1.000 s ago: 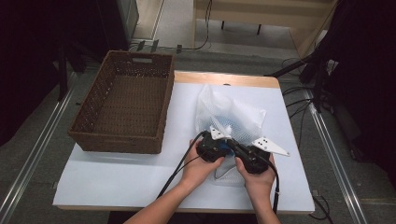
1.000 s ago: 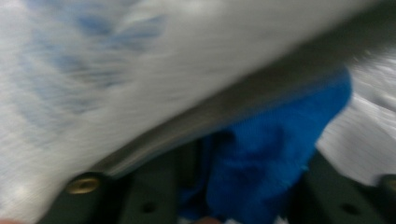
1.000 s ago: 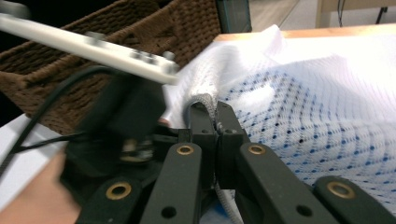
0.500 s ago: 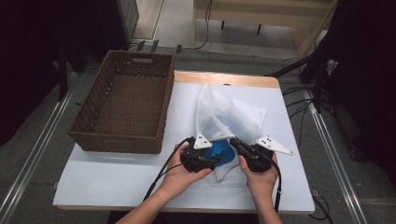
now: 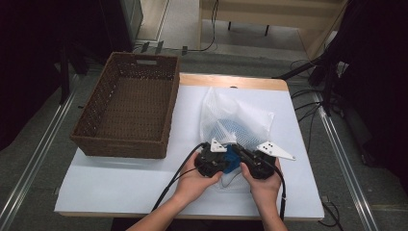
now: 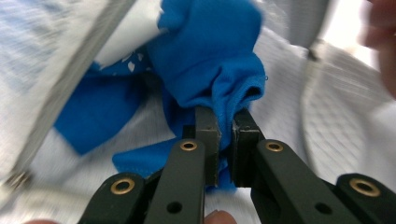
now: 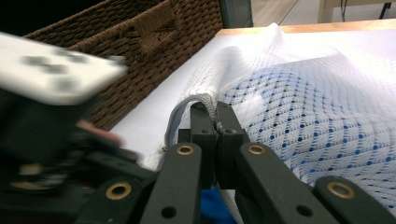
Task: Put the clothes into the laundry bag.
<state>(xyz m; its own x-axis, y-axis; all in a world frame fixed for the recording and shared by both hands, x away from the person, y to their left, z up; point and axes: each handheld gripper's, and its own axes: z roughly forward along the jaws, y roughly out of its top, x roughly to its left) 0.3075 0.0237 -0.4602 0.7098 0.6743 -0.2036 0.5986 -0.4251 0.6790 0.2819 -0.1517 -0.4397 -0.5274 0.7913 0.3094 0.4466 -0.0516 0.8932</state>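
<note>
Left claw (image 6: 223, 140) pinching blue cloth (image 6: 210, 60); right claw (image 7: 215, 122) clamped on mesh bag (image 7: 299, 107) edge.

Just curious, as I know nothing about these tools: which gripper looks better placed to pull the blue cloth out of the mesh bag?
Probably the left gripper: its jaws are shut on the blue cloth. The right gripper pinches the mesh bag by its edge, steadying it.
</note>
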